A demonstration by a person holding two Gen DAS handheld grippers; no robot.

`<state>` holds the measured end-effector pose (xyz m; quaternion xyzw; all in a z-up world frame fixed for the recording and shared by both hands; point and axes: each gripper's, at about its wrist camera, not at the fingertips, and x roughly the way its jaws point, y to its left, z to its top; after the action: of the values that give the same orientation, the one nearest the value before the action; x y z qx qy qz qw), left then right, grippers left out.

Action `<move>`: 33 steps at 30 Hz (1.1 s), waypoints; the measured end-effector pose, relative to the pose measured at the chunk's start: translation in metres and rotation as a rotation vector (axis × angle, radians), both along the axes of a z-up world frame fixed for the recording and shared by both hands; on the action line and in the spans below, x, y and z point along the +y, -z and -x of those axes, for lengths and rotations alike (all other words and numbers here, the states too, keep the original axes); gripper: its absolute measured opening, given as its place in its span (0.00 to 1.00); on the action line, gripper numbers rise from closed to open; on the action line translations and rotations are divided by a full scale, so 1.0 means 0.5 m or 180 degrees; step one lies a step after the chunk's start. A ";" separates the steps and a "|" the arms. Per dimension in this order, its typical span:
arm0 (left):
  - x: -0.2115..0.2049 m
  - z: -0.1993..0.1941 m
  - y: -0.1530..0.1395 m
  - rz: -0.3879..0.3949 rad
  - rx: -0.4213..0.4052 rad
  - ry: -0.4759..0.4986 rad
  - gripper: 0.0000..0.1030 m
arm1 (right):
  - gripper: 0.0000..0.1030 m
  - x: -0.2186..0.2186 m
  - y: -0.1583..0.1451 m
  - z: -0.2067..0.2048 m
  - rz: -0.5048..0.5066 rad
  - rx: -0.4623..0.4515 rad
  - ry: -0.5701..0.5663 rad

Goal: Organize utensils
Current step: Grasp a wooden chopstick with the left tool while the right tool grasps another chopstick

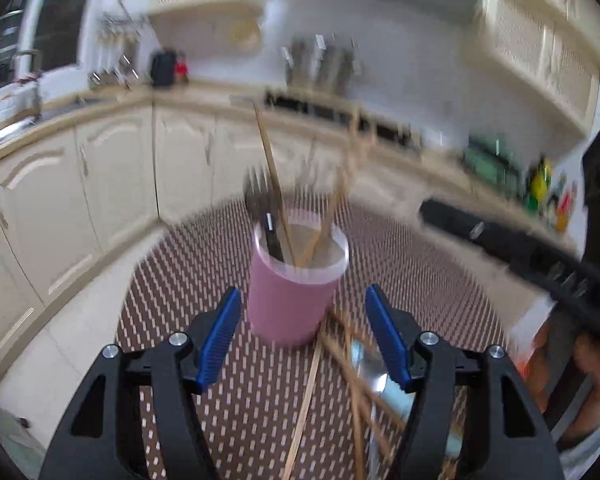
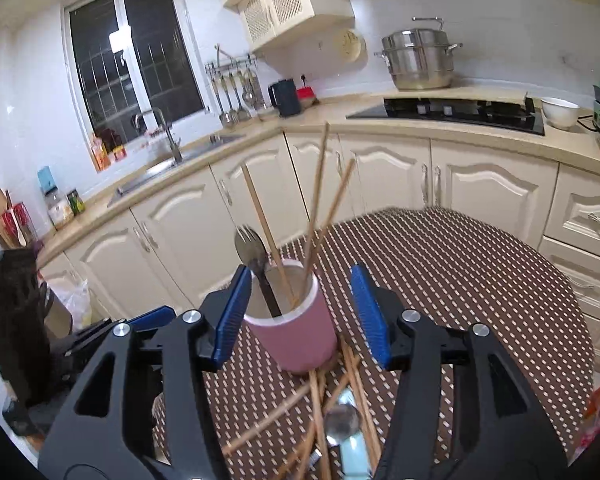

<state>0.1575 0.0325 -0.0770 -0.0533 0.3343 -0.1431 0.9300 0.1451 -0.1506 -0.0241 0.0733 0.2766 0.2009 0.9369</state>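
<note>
Both jaws stand released, nothing between them, facing the pink cup (image 2: 296, 332).

The right gripper (image 2: 304, 316) and left gripper (image 1: 300, 336) hang just near of the cup on the table (image 2: 480, 280), which already holds a fork (image 2: 252, 248) and upright chopsticks (image 2: 320, 200). The loose chopsticks (image 2: 316, 400) and a spoon (image 2: 342, 426) lie under the right jaws, long axes mostly running near-to-far. Judging by this, the right hand is nearer them.

Cream kitchen cabinets (image 2: 384, 168), dark window (image 2: 136, 60), white walls (image 2: 520, 20).
</note>
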 end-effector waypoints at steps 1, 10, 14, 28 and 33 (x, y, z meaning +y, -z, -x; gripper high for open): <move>-0.005 -0.007 0.017 -0.0079 0.0173 0.0060 0.62 | 0.51 -0.004 0.008 0.003 0.0034 0.0042 -0.0010; -0.068 -0.048 0.144 -0.0520 0.1133 0.0308 0.40 | 0.51 -0.041 0.126 0.011 0.0401 0.0729 -0.0077; -0.085 -0.059 0.173 -0.0670 0.1273 0.0307 0.32 | 0.51 -0.057 0.164 0.008 0.0451 0.0958 -0.0089; -0.101 -0.051 0.191 -0.0762 0.1379 0.0167 0.08 | 0.28 -0.048 0.233 -0.014 0.0587 0.1447 -0.0498; -0.102 -0.022 0.189 -0.0686 0.1387 0.0076 0.08 | 0.16 -0.013 0.239 -0.027 0.0762 0.1493 -0.0622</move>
<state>0.1685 -0.0185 -0.1717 0.0207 0.5410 -0.1028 0.8345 0.1585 -0.1571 -0.1433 -0.0204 0.5135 0.2337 0.8254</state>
